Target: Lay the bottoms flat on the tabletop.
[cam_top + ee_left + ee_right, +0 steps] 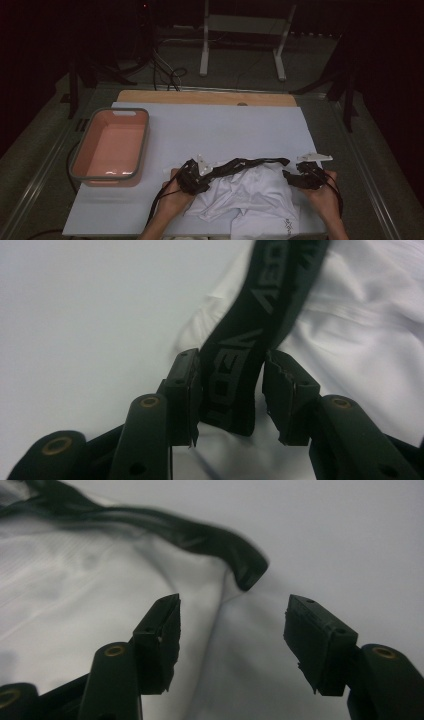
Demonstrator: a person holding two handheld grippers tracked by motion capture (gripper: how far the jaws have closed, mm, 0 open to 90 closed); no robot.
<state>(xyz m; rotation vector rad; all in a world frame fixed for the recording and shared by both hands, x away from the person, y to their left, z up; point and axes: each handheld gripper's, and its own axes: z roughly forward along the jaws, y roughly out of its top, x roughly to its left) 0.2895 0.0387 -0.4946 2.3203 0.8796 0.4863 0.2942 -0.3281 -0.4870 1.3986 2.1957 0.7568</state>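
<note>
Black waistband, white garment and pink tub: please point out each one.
black waistband (235,365): left gripper view, its lettered face.
white garment (255,192): high view, its crumpled middle.
pink tub (141,145): high view, its grey rim.

A pink basin (111,145) sits left on the pale mat (225,125), seemingly empty.

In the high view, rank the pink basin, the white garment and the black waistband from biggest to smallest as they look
1. White garment, though it lies nearer the camera, so its lead over the basin is unsure.
2. Pink basin.
3. Black waistband, a thin strip.
</note>
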